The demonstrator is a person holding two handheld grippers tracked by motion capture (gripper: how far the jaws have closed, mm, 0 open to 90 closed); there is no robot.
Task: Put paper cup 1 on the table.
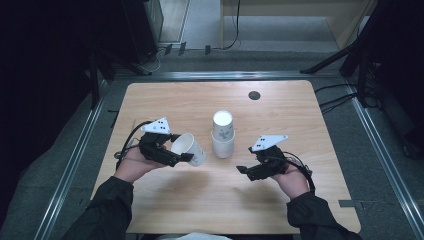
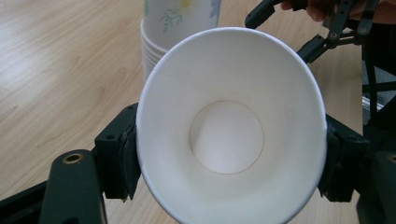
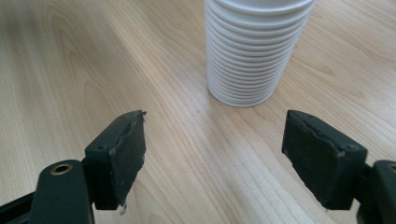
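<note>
White paper filled the space between the jaws of my left gripper [image 2: 229, 163]: a single paper cup [image 2: 232, 128] lay on its side in the grip, its open mouth turned back toward the gripper's camera, so that I looked straight down at its round bottom. Both pads pressed on the cup's wall just under the rim, one on either side, and the rim looked slightly squeezed out of round. In the high view the same cup [image 1: 189, 149] was held clear of the table [image 1: 165, 200], near its left half, with its base pointing toward the stack. My left gripper [image 1: 172, 152] sat in my left hand [image 1: 131, 165]. My right gripper [image 1: 246, 171] hung over the table's right half, jaws parted and nothing between them; in the right gripper view only bare wood showed between the two black pads [image 3: 122, 154]. Just beyond both grippers, near the table's middle, the stack of paper cups [image 1: 222, 135] stood upside down, many white rims ringed one over another at its foot [image 3: 252, 51]. A flower print showed on the top cup's wall [image 2: 180, 14]. Farther off, near the far edge, a small dark round cap [image 1: 254, 95] sat flush in the wood.
</note>
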